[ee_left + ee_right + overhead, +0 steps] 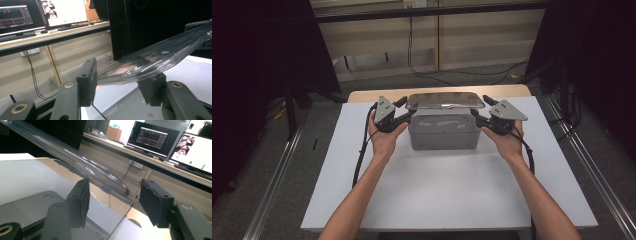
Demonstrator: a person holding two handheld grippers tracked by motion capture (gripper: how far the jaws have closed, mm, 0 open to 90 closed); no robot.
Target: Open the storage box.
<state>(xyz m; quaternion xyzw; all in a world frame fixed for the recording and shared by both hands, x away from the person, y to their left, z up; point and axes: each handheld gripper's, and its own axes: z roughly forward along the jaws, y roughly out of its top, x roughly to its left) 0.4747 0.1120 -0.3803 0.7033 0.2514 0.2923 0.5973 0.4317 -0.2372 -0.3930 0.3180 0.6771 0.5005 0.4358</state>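
1. Clear plastic lid [445,100] sits raised above a grey box [443,132] at the far middle of the white table [452,185].
2. My left gripper [408,107] is at the lid's left end; jaws stand apart with the lid's edge between them, and I cannot tell whether they clamp it.
3. My right gripper [479,107] is at the lid's right end, jaws wide, the edge between them, pads [156,203] not touching.
4. Monitors [152,137] stand on the far bench.

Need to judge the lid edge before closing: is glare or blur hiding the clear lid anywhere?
High view: clear lid reflects a dull sheen, outline readable. Left gripper view: lid streaked with reflections, edges soft. Right gripper view: near rim blurred, monitors bright behind.
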